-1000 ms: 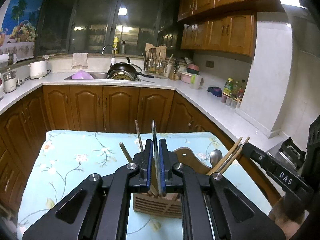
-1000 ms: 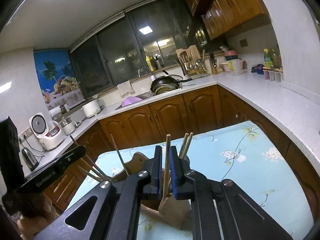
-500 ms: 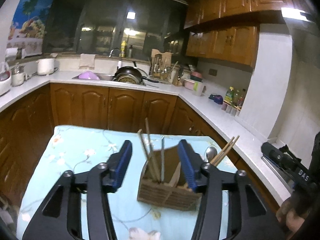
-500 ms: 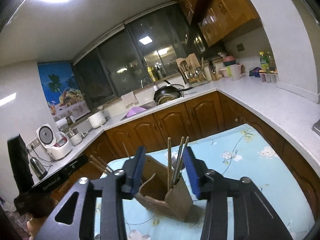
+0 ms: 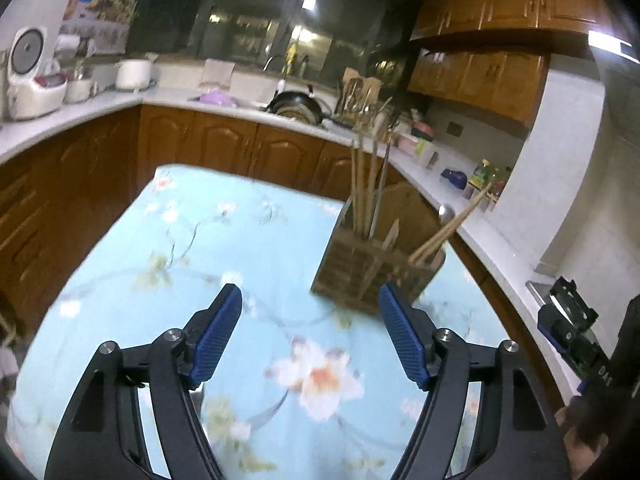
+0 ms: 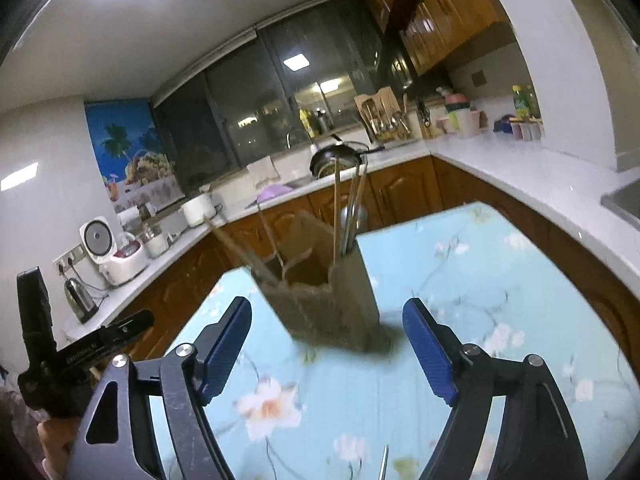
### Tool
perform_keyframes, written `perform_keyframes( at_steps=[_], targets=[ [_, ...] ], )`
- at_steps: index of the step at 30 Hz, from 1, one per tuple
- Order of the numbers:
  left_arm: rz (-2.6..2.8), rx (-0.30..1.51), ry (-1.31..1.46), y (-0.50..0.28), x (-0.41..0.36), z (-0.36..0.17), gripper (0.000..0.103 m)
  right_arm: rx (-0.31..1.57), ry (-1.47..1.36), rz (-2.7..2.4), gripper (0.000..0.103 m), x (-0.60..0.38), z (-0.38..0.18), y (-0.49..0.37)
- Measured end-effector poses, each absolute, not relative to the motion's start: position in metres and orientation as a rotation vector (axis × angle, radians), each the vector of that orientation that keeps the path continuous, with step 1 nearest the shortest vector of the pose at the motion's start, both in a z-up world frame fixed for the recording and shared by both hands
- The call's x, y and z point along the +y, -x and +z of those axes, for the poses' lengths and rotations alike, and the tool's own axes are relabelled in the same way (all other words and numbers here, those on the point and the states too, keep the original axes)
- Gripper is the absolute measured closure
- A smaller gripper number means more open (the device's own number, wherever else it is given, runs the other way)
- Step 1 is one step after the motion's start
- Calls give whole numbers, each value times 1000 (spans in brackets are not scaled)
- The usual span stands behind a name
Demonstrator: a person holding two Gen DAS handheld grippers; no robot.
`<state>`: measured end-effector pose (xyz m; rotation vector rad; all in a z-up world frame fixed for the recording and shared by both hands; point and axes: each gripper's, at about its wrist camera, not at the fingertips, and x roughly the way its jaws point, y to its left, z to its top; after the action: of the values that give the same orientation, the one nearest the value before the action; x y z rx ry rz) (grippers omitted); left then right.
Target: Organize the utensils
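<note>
A wooden utensil holder point(image 5: 370, 268) stands on the floral blue tablecloth point(image 5: 224, 248), with chopsticks point(image 5: 362, 188) upright in its left compartment and more chopsticks point(image 5: 448, 232) leaning out to the right. My left gripper point(image 5: 310, 336) is open and empty, pulled back in front of the holder. In the right wrist view the holder point(image 6: 332, 304) stands ahead of my right gripper point(image 6: 328, 344), which is open and empty. A thin metal tip point(image 6: 384, 460) shows at the bottom edge.
Wooden cabinets and a white counter point(image 5: 472, 216) wrap around the table. A rice cooker point(image 5: 28, 76), a pan in the sink point(image 5: 296, 106) and bottles point(image 5: 480, 178) stand on the counter. The other gripper point(image 5: 576, 332) shows at the right edge.
Both grippers were shut on utensils in the holder; they opened, let go and have drawn back and away from the holder. The utensils stay in it.
</note>
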<state>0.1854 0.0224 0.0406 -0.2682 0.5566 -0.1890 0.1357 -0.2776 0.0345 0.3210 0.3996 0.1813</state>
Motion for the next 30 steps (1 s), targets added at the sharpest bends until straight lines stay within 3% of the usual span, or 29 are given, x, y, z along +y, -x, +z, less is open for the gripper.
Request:
perform_keyframes(
  at_steps=[15,23,25,28,30],
  targets=[
    [-81,631,277,-114,51,-19,30,451,-331,170,19,-270,-17,-72],
    [-79,587,211,-79,43,-19,30,456,-280,158,19,-266,-30,-48],
    [-78,557,181,-68,38,-14,27,435,-253,156,18,-263,-27,-40],
    [-72,490,140,-52,31,-5,15,371,-194,156,7,-257,-19,-26],
    [-58,424,113,-36,26,2,3,298,-145,161,1,-252,-12,-12]
  ],
)
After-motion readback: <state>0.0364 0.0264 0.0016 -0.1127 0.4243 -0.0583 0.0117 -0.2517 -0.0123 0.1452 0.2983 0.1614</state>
